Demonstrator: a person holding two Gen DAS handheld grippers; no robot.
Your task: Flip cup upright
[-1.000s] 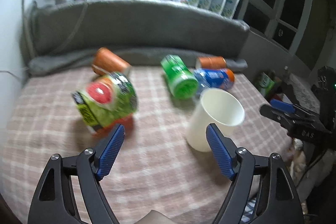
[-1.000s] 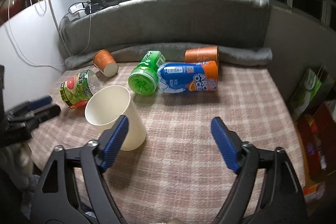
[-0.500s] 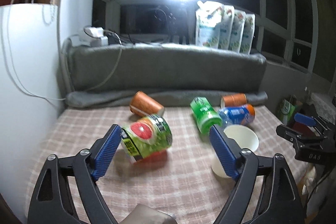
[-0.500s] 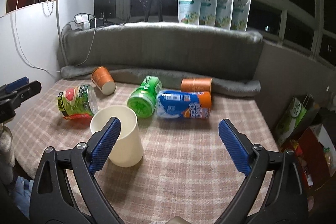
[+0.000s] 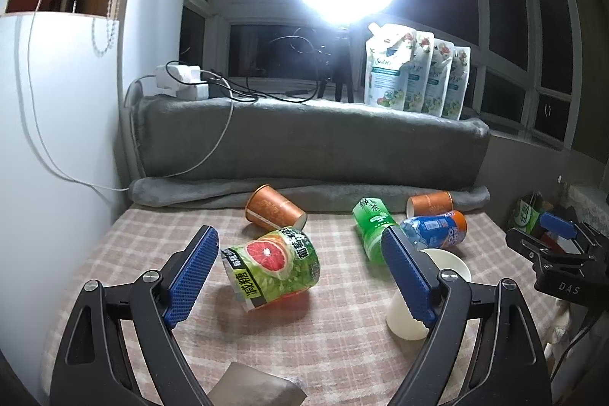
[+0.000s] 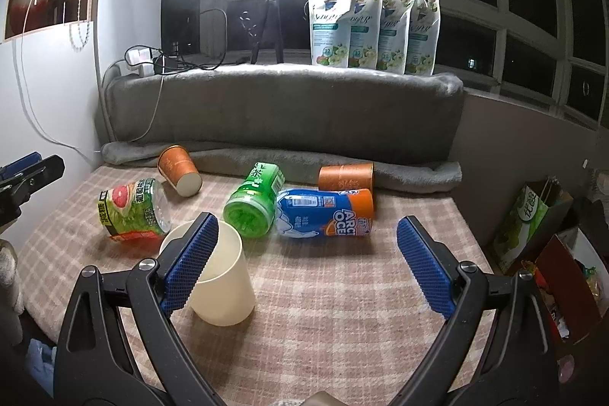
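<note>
A cream paper cup stands upright, mouth up, on the checked tablecloth. In the left wrist view the cup is partly hidden behind my right finger. My left gripper is open and empty, held above the cloth in front of a grapefruit-label bottle. My right gripper is open and empty; its left finger overlaps the cup's rim in the view. Each gripper shows at the edge of the other's view, the right gripper and the left gripper.
Lying on the cloth are a green bottle, a blue and orange bottle and two orange cups. A grey cushion backs the table. Bags and boxes stand at the right, a white wall at the left.
Both grippers have pulled back and tilted up from the cup; the ring light and window now fill the upper view. The cup stays upright where it stood.
</note>
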